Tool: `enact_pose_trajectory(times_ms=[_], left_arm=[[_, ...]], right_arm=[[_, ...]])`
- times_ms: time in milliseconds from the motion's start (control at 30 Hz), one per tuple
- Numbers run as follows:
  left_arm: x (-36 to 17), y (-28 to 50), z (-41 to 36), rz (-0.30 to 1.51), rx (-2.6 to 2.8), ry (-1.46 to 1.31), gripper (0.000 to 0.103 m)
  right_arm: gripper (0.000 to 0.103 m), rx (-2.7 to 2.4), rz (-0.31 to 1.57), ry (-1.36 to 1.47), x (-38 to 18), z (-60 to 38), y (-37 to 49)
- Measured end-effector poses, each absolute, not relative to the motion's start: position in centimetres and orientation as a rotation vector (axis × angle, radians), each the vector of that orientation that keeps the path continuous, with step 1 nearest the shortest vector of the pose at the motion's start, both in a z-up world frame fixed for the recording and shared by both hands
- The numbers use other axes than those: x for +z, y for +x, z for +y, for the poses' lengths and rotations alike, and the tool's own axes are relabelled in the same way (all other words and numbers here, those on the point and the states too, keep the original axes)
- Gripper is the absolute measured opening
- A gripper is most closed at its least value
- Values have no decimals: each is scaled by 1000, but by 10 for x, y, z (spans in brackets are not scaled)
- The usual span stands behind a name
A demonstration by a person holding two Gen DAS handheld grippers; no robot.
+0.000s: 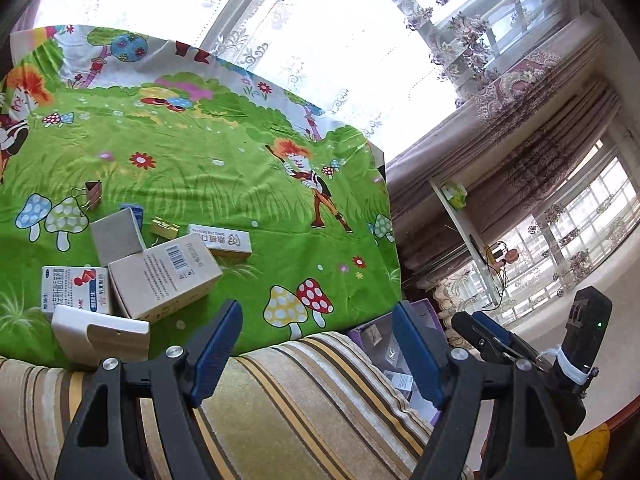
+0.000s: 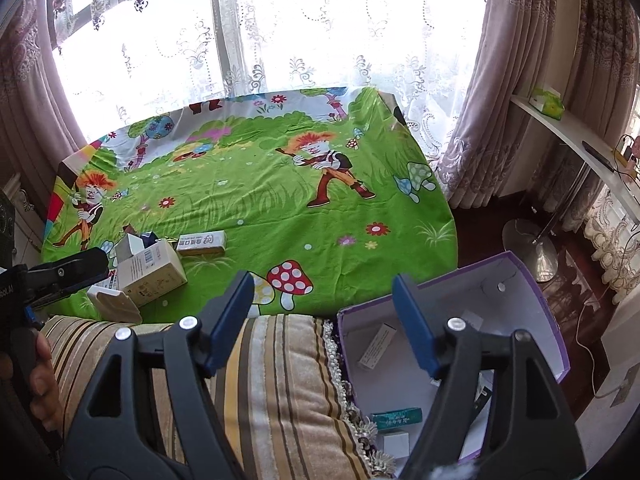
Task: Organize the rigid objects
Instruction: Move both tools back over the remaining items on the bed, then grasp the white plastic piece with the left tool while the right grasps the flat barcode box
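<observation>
Purple box (image 2: 516, 276) beside surface (image 2: 320, 216) holds a few small cartons (image 2: 378, 346). More cartons (image 1: 160, 276) piled near surface's front-left edge. Left gripper (image 1: 316, 344) and right gripper (image 2: 322, 320) fingers spread, empty.

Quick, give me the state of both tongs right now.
Left tongs: open, holding nothing.
Right tongs: open, holding nothing.
</observation>
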State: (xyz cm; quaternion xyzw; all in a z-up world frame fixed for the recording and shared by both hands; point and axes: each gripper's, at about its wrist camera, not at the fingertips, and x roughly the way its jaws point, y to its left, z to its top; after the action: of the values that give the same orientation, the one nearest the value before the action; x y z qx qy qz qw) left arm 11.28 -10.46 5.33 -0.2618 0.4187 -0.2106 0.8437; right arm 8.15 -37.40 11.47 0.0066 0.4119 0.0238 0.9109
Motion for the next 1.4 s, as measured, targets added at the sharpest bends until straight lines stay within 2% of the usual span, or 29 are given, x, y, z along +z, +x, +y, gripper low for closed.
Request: enact_pose_trajectory(times_ms=[633, 1200, 1400], left_arm=[[28, 110, -5, 908, -238, -599, 78], [-15, 129, -17, 1165, -136, -226, 77], [-30, 135, -20, 1204, -125, -190, 64]], right_arm=[[77, 245, 911, -103, 91, -276, 113], [82, 367, 996, -177, 59, -221, 142], [92, 420, 1011, -201, 46, -203, 150]])
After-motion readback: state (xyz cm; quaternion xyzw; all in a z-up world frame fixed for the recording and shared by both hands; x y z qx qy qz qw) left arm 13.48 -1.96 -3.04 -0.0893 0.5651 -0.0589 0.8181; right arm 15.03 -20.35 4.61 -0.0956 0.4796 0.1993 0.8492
